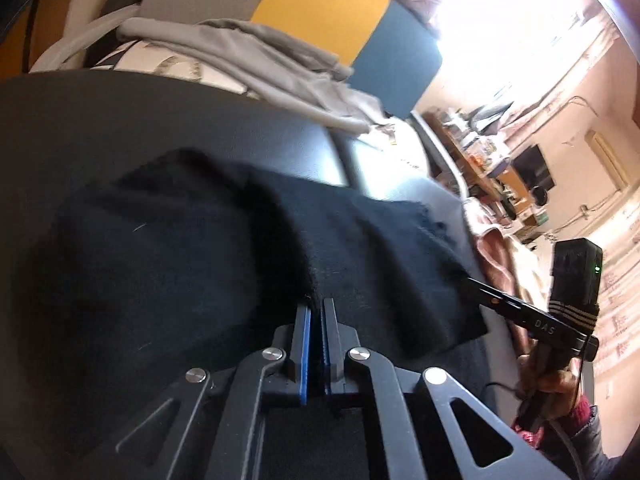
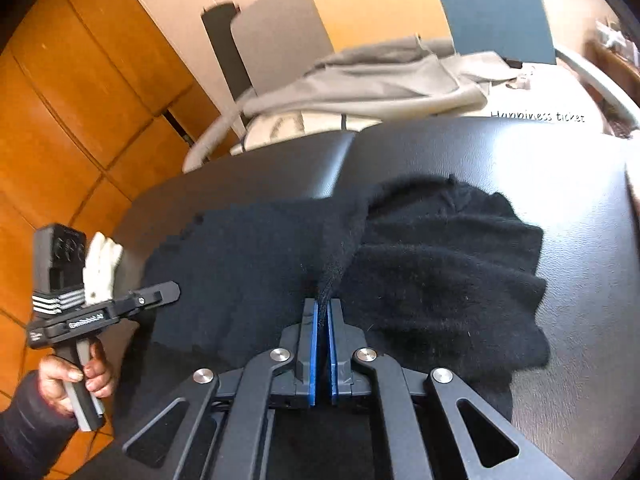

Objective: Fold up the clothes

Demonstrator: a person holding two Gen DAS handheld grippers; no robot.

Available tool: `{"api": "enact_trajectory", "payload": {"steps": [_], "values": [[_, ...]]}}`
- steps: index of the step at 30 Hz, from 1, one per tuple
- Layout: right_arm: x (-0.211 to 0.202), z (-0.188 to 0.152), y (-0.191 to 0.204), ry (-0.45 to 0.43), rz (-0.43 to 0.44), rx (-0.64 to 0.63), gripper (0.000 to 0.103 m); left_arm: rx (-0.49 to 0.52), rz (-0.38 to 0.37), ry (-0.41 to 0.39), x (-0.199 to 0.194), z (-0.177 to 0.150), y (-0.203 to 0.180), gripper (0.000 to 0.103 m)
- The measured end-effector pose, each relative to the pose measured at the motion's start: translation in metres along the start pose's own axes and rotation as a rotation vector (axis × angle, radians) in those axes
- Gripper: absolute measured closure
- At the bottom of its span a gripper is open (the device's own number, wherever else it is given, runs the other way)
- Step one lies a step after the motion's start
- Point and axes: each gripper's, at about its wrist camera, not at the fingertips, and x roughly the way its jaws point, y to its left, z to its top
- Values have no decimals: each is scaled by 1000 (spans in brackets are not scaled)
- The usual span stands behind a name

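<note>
A black knit garment (image 1: 224,248) lies spread on a black padded table (image 1: 120,120); it also shows in the right wrist view (image 2: 432,264). My left gripper (image 1: 317,304) is shut on the garment's near edge. My right gripper (image 2: 323,304) is shut on a bunched ridge of the garment's near edge. The right gripper also shows in the left wrist view (image 1: 474,282), pinching the garment's right side. The left gripper also shows in the right wrist view (image 2: 172,290), at the garment's left edge.
A grey garment (image 1: 256,60) lies on a patterned bed behind the table; it also shows in the right wrist view (image 2: 380,80). Grey, yellow and blue panels (image 1: 320,12) stand behind it. Orange wooden cabinets (image 2: 80,100) are at the left. Cluttered shelves (image 1: 492,152) are at the right.
</note>
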Motion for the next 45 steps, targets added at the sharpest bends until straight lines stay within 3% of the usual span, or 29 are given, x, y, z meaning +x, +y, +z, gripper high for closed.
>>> {"api": "enact_trajectory", "payload": {"steps": [4,8,11,13,15,20,24,26,30,37,45], "values": [[23,-15,-11,78,-49,17,98,-22,16,8,-1,-7,9,98],[18,-17,-22,44,-16,68,98,-20,88,-24,-16,-7,4,88],[14,-16,-23,35,14,87,87,47,100,-118,-35,-2,-13,83],[3,-10,-21,-8,-20,69,77,118,100,-150,-36,3,-31,82],[-7,-1,-7,-63,-24,18,75,189,100,-179,-36,9,-48,80],[-1,24,36,-135,-87,-170,47,328,184,-167,1,11,-73,77],[36,29,39,-65,-135,-224,46,361,222,-132,32,-15,-60,75],[59,24,29,-3,-175,-216,45,305,140,-147,29,-12,-47,75],[62,8,34,-43,-237,-258,45,249,81,-142,37,7,-31,75],[68,19,25,-61,-259,-207,44,374,152,-132,58,26,-49,73],[72,20,28,-54,-280,-223,38,396,187,-138,60,31,-53,72]]}}
